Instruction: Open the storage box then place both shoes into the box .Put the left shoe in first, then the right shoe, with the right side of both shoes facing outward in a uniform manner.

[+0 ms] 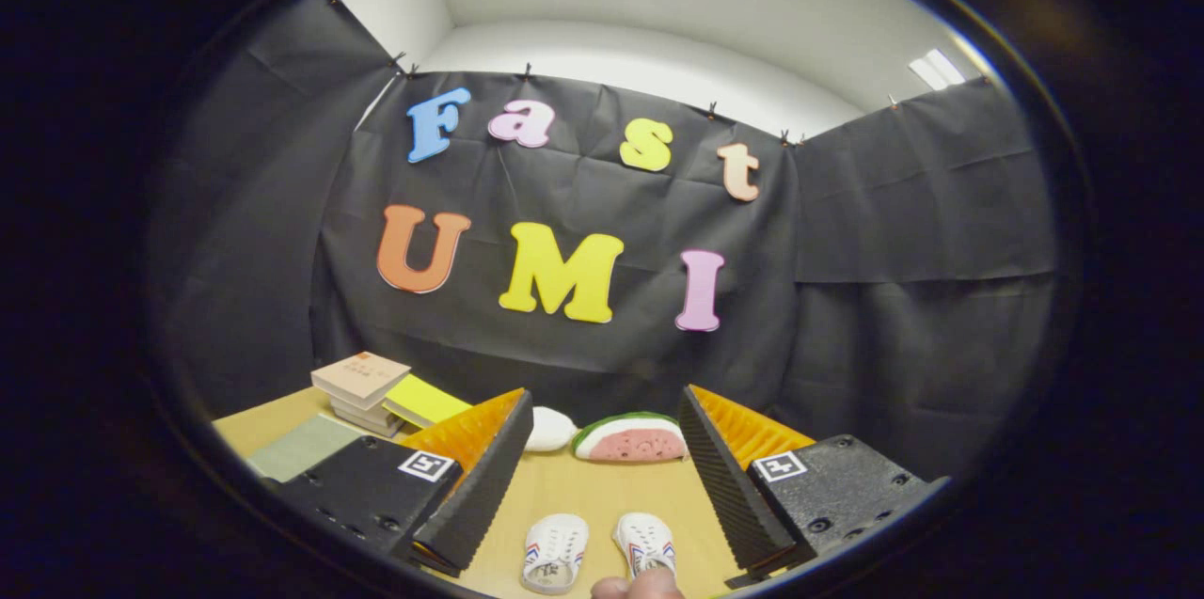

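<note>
Shoes, two white ones (555,550) (645,543), are lying side by side on the table (602,496) between the gripper's (602,463) fingers, which are standing wide apart and gripping nothing. A fingertip (637,587) is touching the right one. Beyond them a watermelon slice (630,437) and a white thing (548,428) are sitting; books (362,389) are stacked to the left.

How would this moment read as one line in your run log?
gripper: open, empty | pair of small white shoes: on tan tabletop between fingers, ungrasped | fingertip: touching one shoe | watermelon-slice toy: beyond
</note>
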A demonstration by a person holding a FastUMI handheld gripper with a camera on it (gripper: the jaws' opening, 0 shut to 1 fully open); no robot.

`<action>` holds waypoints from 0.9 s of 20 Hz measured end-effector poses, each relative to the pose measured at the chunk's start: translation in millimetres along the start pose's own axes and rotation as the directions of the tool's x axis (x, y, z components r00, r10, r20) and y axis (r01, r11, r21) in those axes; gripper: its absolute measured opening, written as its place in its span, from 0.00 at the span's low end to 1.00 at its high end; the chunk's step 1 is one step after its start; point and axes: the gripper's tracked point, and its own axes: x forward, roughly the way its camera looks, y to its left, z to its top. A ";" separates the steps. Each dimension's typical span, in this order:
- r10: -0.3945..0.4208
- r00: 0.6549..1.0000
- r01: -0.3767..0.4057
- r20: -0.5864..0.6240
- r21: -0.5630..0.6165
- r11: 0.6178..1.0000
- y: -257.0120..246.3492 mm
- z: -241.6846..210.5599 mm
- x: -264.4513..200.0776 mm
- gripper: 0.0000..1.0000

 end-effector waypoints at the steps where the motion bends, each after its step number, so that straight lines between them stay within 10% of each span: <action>1: 0.010 1.000 -0.010 0.003 -0.001 1.000 2.0 1.3 0.9 1.00; 18: 0.212 0.973 -0.210 -0.089 0.024 0.977 26.9 0.6 2.8 1.00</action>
